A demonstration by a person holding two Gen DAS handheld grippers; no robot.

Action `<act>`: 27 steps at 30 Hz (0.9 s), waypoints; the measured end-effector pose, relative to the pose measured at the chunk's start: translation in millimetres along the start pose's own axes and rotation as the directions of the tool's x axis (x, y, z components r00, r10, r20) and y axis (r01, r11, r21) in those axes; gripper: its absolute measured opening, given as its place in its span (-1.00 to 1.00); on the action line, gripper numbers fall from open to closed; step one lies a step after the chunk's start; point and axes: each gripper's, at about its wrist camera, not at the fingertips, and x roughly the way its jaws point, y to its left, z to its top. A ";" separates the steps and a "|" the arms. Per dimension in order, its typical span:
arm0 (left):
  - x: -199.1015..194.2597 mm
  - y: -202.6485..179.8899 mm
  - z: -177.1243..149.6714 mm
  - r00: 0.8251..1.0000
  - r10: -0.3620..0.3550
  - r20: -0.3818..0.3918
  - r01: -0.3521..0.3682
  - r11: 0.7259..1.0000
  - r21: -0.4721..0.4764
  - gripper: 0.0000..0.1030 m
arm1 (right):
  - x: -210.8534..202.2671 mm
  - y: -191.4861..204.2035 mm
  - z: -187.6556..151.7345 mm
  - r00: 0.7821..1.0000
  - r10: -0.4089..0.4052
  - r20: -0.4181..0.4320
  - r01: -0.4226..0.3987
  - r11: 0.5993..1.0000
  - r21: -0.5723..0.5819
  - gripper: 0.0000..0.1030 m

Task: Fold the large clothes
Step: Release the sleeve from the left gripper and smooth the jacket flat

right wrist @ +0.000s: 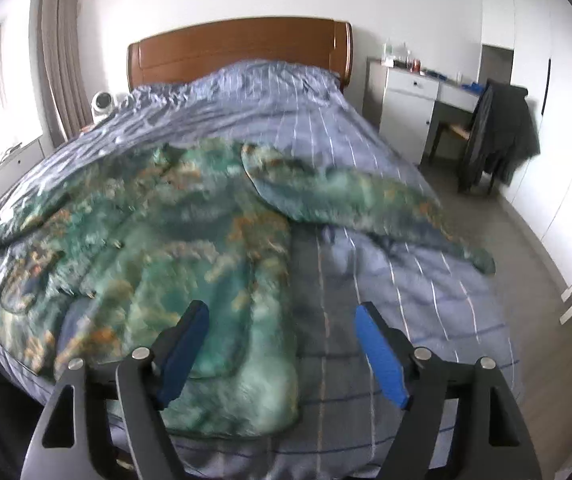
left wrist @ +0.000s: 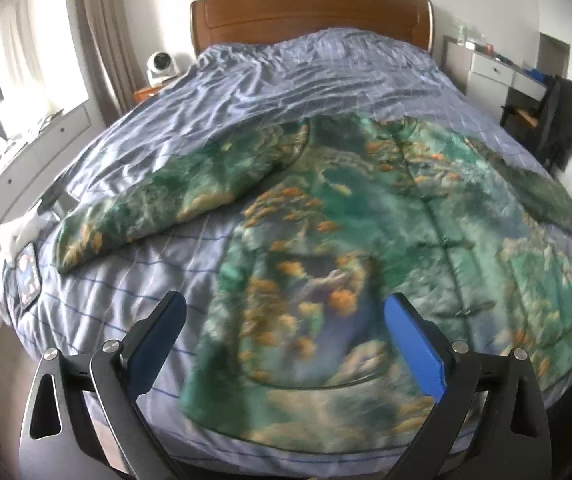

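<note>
A large green padded jacket with orange fish print (left wrist: 346,216) lies flat, front up, on the blue striped bed (left wrist: 146,280). Its left sleeve (left wrist: 158,200) stretches out to the left. In the right wrist view the jacket (right wrist: 158,240) fills the left half and its right sleeve (right wrist: 366,204) stretches out to the right. My left gripper (left wrist: 284,304) is open and empty above the jacket's lower left hem. My right gripper (right wrist: 282,314) is open and empty above the jacket's lower right hem edge.
A wooden headboard (left wrist: 310,16) stands at the far end. A phone (left wrist: 28,276) and white cloth (left wrist: 18,232) lie at the bed's left edge. A white fan (left wrist: 160,64) sits left of the bed. A desk and a chair with a dark coat (right wrist: 498,136) stand right.
</note>
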 end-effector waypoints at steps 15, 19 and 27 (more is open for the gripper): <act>-10.7 -53.5 -4.3 1.000 0.024 -0.009 -0.023 0.999 0.039 0.93 | -15.7 63.2 16.9 0.999 0.023 0.040 -0.018 0.993 -0.121 0.50; -12.8 -62.6 -1.7 0.999 0.045 0.011 -0.045 0.997 0.060 0.93 | -13.4 69.4 15.6 0.999 0.013 0.036 -0.008 0.990 -0.144 0.50; -22.0 -82.5 3.9 0.996 0.074 0.059 -0.080 0.990 0.112 0.93 | -12.9 73.7 13.8 0.999 0.010 0.032 -0.005 0.988 -0.152 0.50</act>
